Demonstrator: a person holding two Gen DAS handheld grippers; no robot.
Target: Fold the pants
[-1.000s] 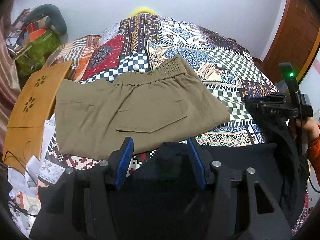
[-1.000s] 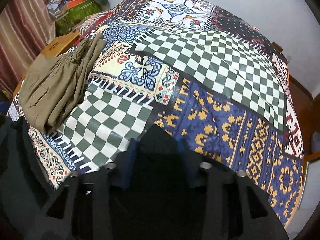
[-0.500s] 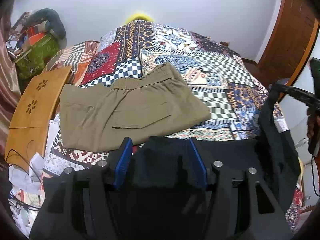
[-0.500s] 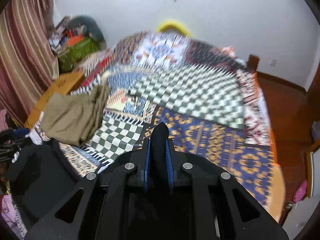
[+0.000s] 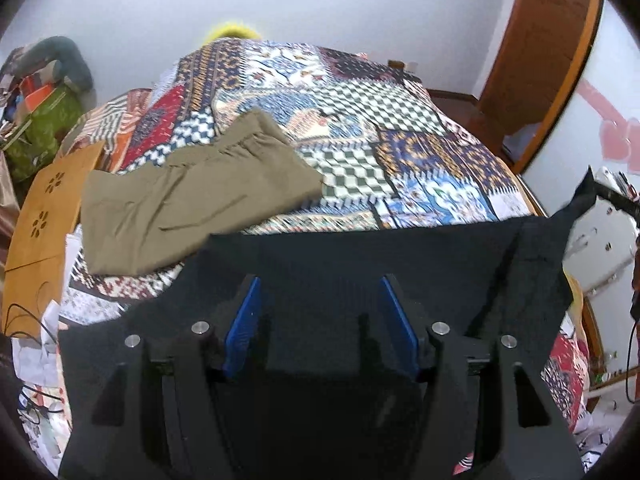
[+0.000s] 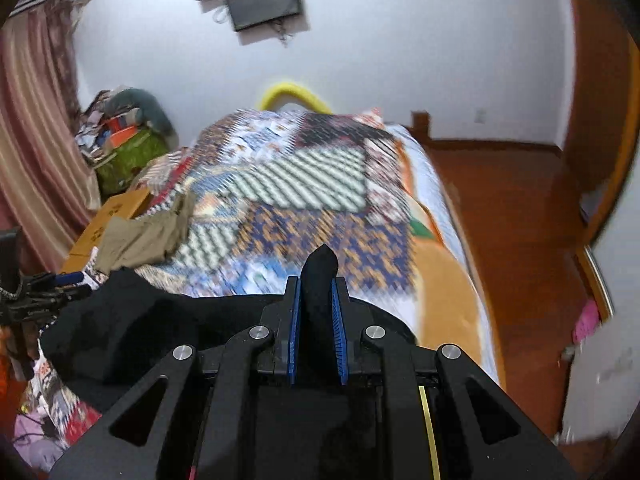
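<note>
I hold black pants (image 5: 360, 256) stretched in the air above the near edge of the bed. My left gripper (image 5: 320, 280) has its blue pads wide apart, with the black cloth draped between and over them; whether it pinches the cloth does not show. My right gripper (image 6: 316, 284) is shut on a fold of the black pants (image 6: 318, 268), which hang away to the left (image 6: 132, 320). A folded olive-green pair of pants (image 5: 192, 200) lies on the left side of the bed and also shows in the right wrist view (image 6: 140, 236).
The bed carries a patchwork quilt (image 5: 360, 120). A wooden board (image 5: 44, 208) lies at its left edge, with clutter and a green bag (image 5: 36, 132) behind. A wooden door (image 5: 548, 40) and wood floor (image 6: 520, 220) lie to the right. A screen (image 6: 260, 0) hangs on the wall.
Both grippers have risen and pulled back from the bed with the black pants. The cloth is now spread wider between them. The right view tilted up towards the wall.
</note>
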